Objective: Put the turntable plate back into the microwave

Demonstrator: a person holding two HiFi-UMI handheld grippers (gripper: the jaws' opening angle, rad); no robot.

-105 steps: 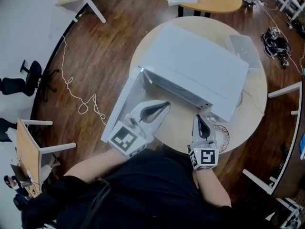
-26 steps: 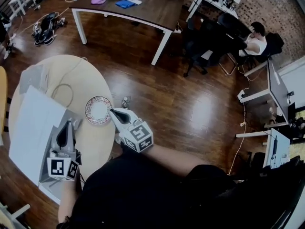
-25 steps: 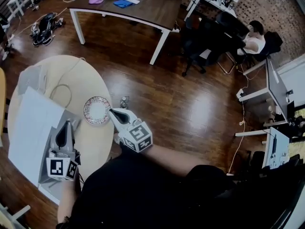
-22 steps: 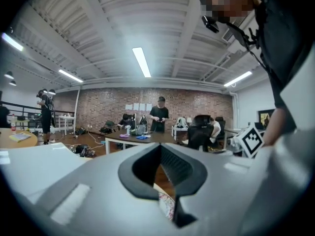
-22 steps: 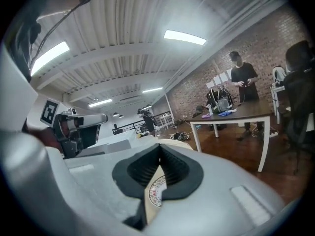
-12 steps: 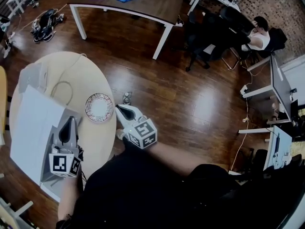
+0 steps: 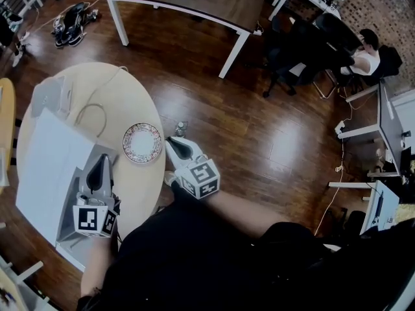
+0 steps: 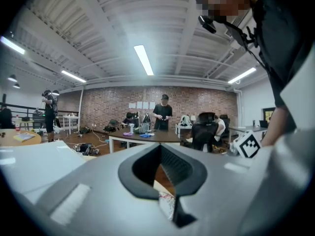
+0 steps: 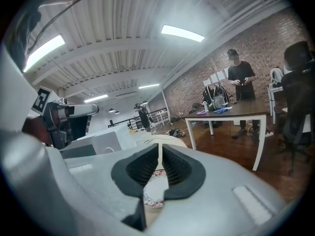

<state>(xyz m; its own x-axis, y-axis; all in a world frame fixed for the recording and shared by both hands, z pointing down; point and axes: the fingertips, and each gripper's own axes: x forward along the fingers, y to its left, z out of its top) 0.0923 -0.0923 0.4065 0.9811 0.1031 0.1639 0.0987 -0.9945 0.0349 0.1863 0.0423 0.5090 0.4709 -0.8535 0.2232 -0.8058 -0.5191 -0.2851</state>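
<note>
The turntable plate (image 7: 142, 143), white with a red patterned rim, lies flat near the right edge of the round wooden table (image 7: 130, 96). It also shows low between the jaws in the right gripper view (image 9: 153, 191) and the left gripper view (image 8: 166, 203). The white microwave (image 7: 45, 167) stands at the table's left. My right gripper (image 7: 170, 140) hovers just right of the plate. Its jaws (image 9: 160, 149) have just been opening to a thin slit, with nothing between them. My left gripper (image 7: 102, 159) hangs shut and empty in front of the microwave, left of the plate.
A white box (image 7: 52, 96) and a looped cable (image 7: 94, 118) lie on the table behind the plate. A small object (image 7: 181, 129) stands on the wood floor by the table's edge. A long dark table (image 7: 188, 11) and a seated person (image 7: 366, 47) are farther off.
My right gripper has sunk a little beside the plate and a slit has appeared between its jaws. The plate and my left gripper have kept still.
</note>
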